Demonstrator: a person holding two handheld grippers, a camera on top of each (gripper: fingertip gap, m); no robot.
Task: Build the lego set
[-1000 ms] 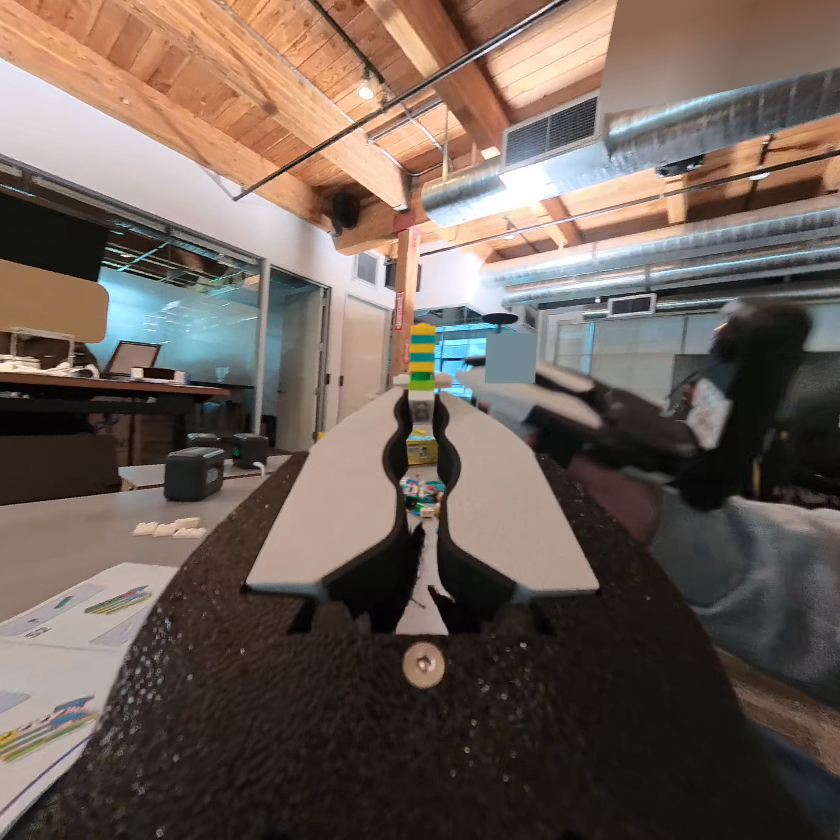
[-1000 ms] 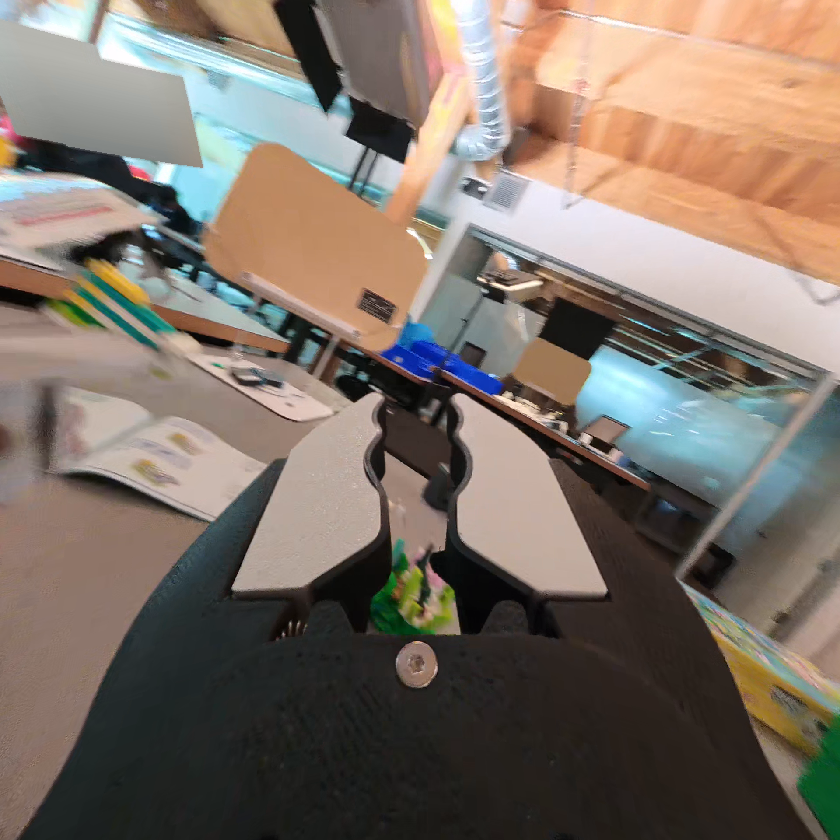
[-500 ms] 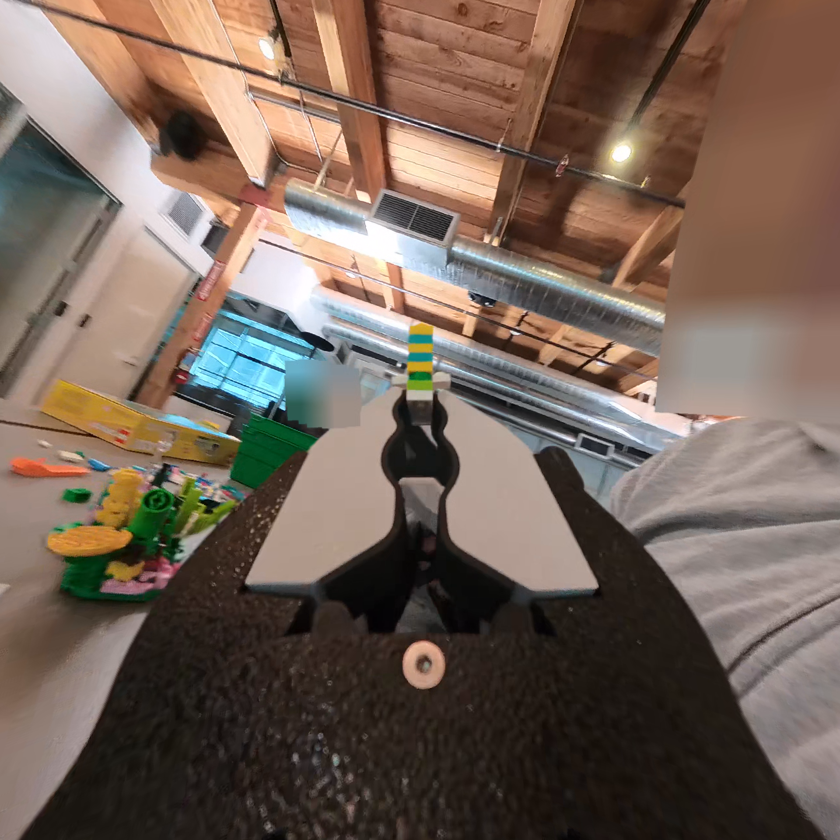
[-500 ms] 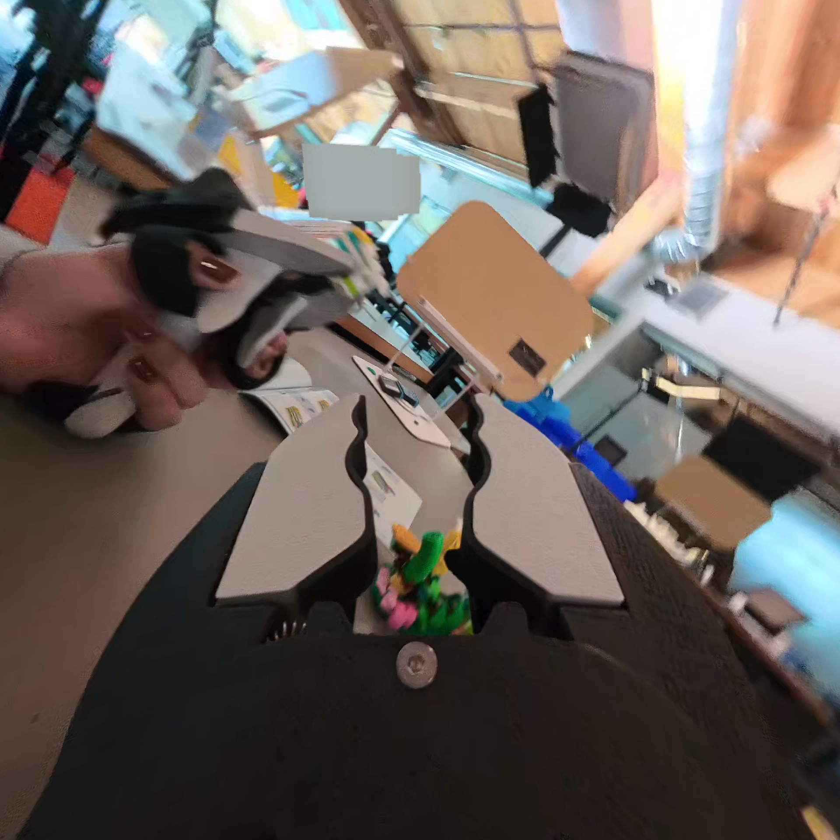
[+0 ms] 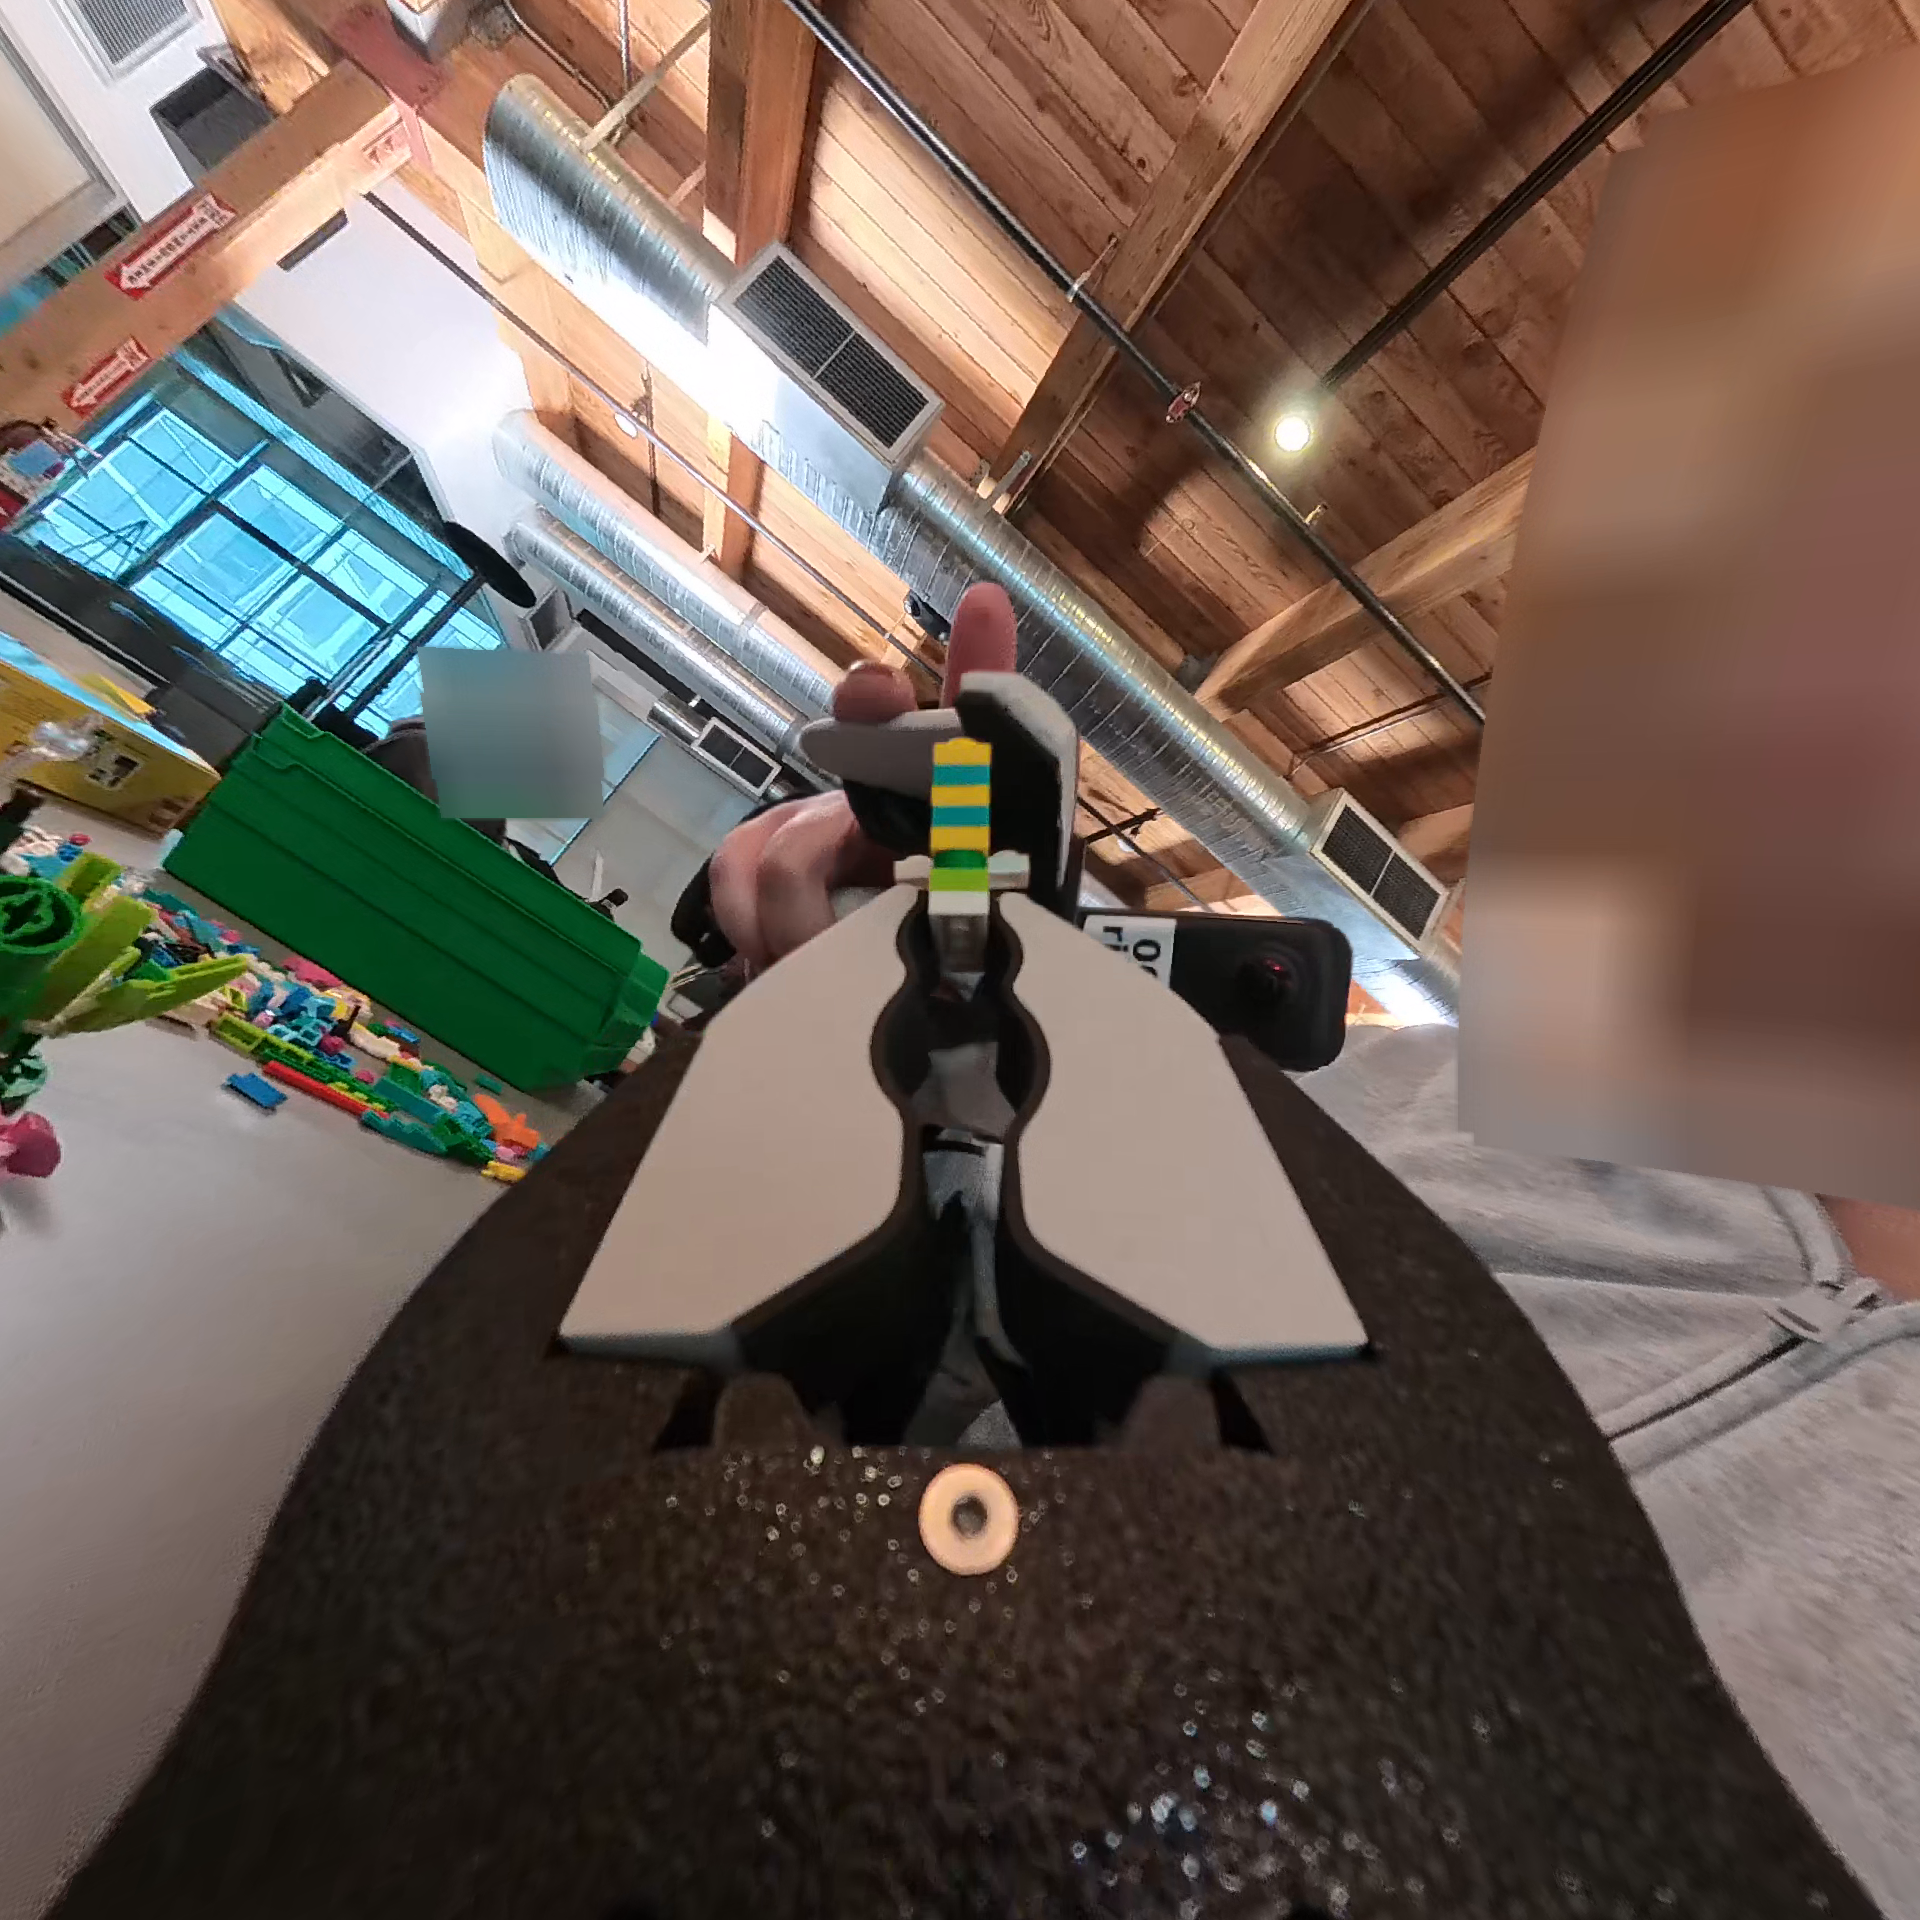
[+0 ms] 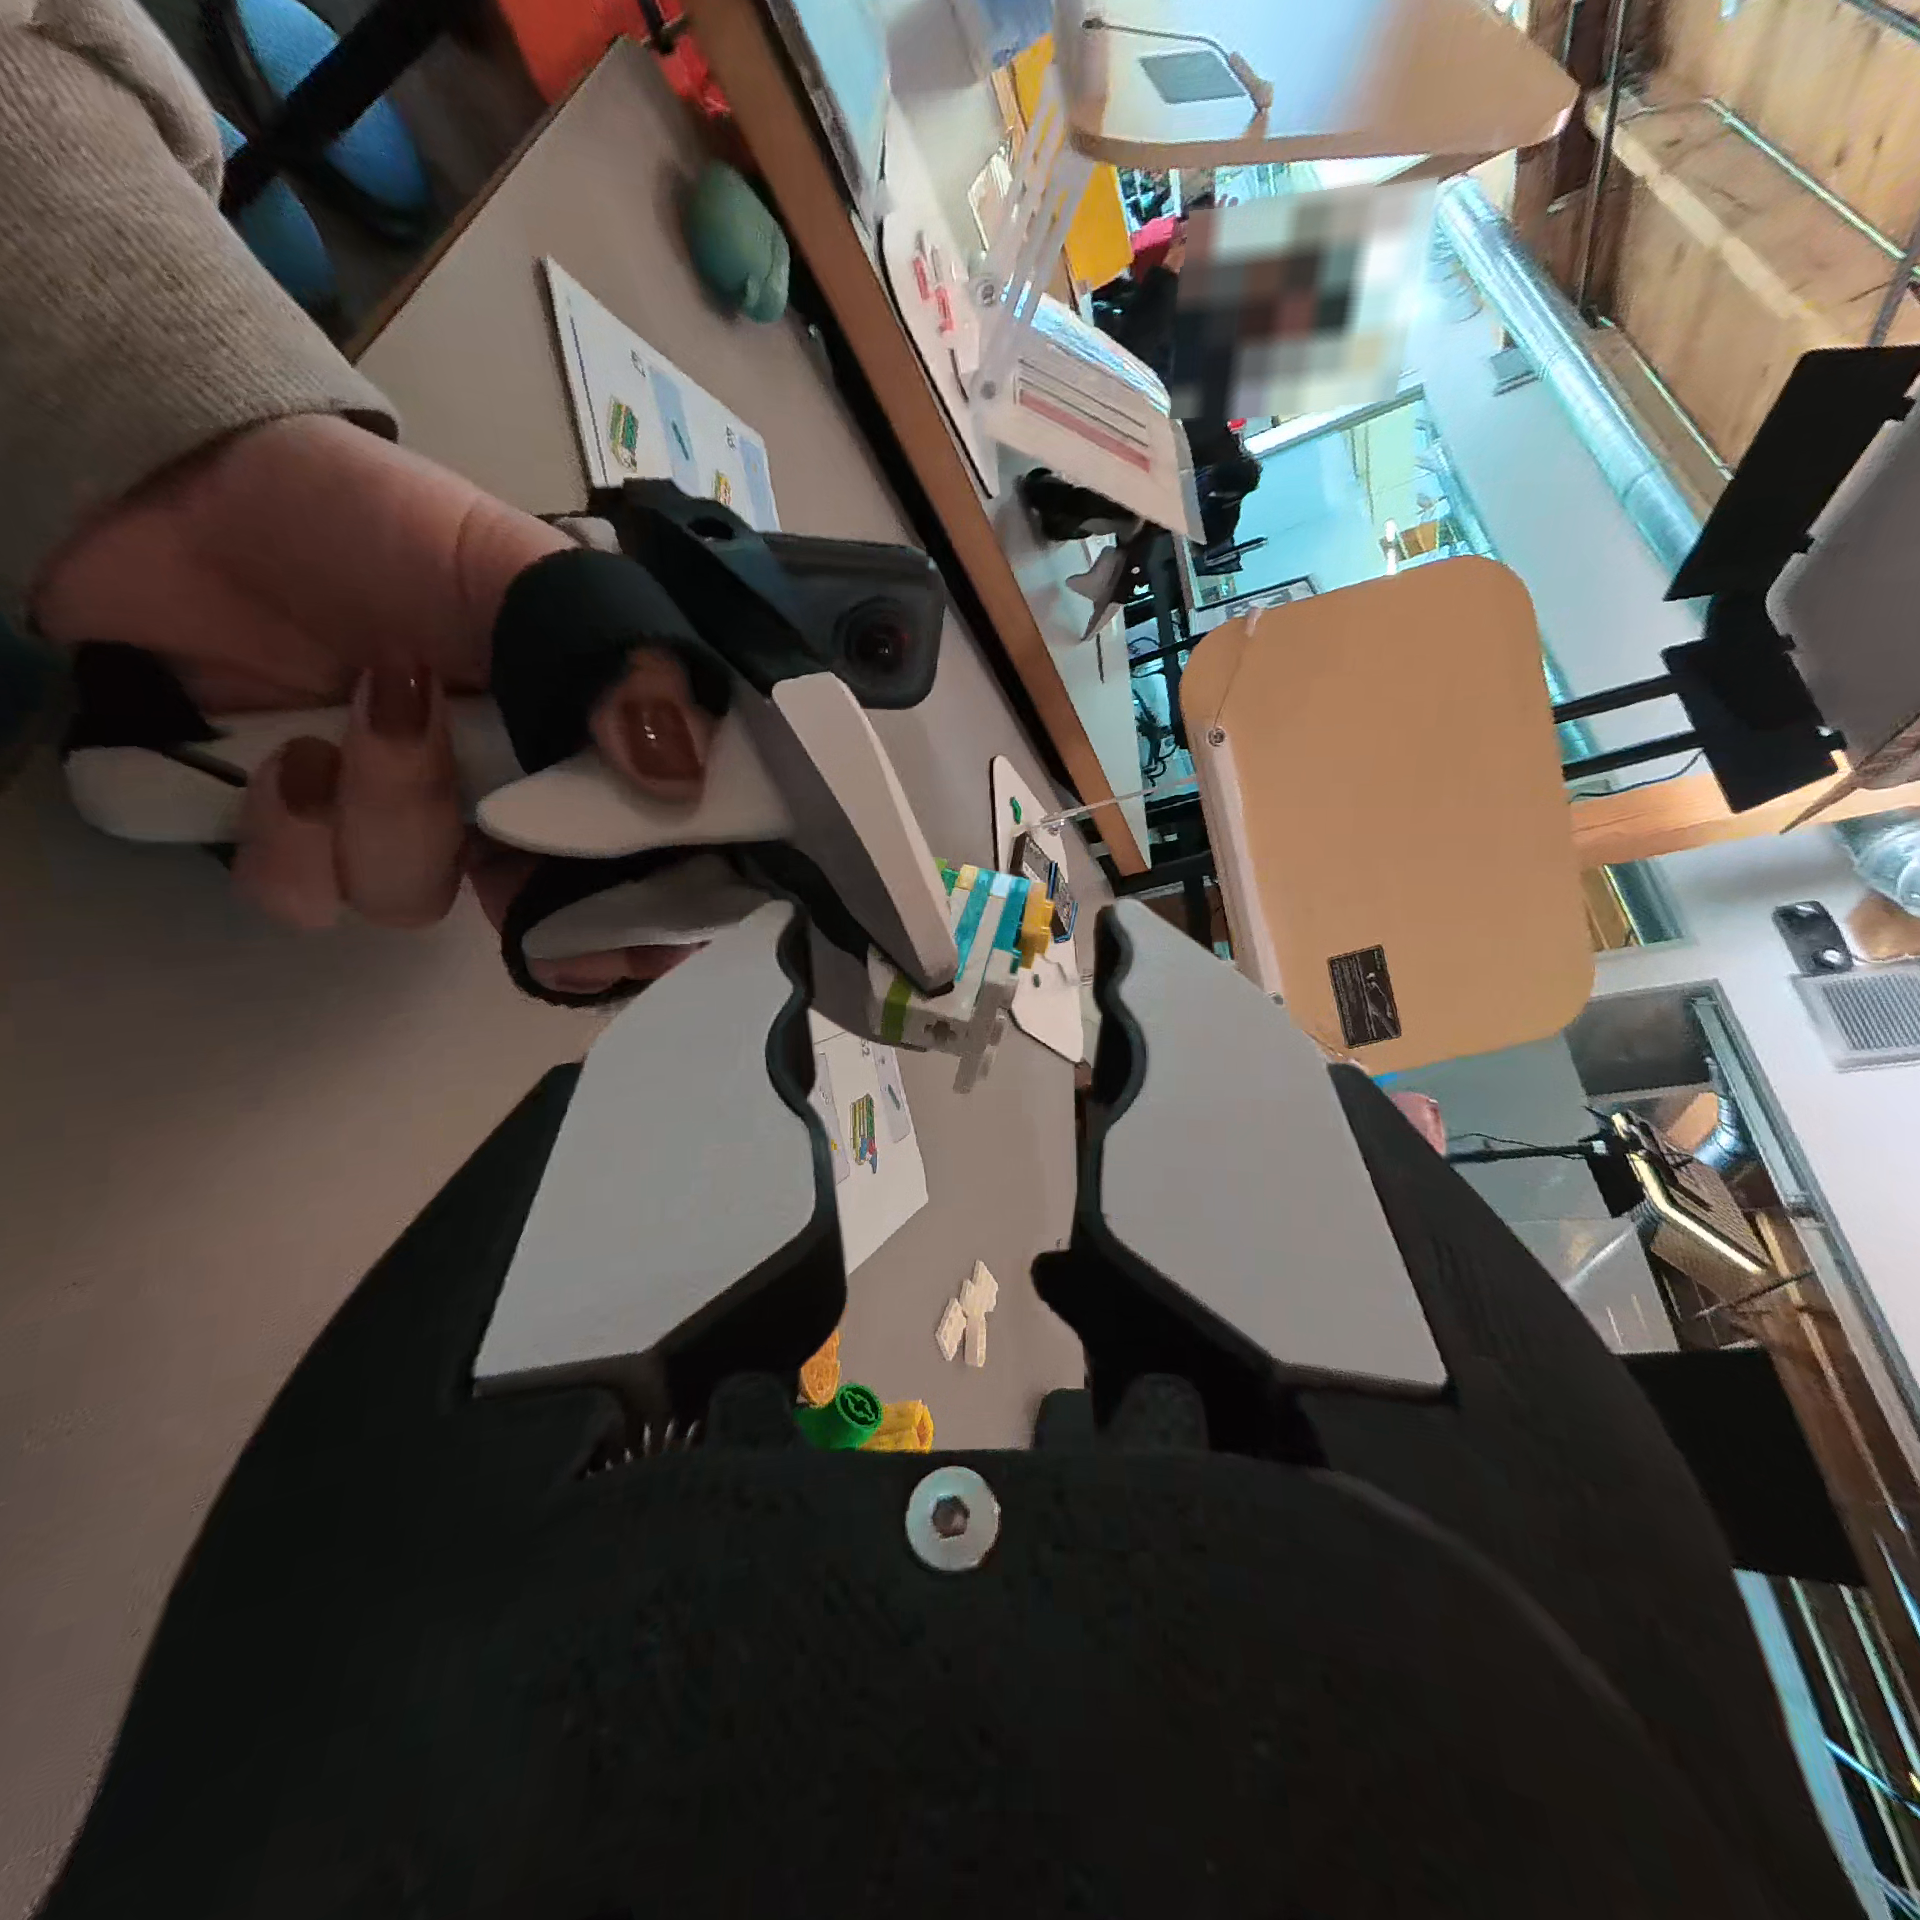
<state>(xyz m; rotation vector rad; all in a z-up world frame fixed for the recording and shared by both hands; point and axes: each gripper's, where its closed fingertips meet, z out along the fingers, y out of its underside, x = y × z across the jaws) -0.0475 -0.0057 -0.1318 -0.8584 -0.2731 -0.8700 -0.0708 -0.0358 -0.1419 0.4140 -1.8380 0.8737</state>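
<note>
Left hand-held gripper (image 5: 961, 914) is clamped narrow on the white base of a small brick stack (image 5: 961, 821) w/ yellow and teal stripes, held up in the air above the tabletop (image 6: 187, 1195). Right hand-held gripper (image 6: 951, 961) stands wide, nothing between its fingers touching them; the stack (image 6: 971, 961) sits in the gap, apart from both pads. Risk, as I judge it: only the narrow base is pinched, so a sideways knock from the right fingers (image 6: 1195, 1049) could twist it or snap bricks off. Loose bricks (image 5: 364, 1049) and a green bin (image 5: 416, 894) lie well apart.
</note>
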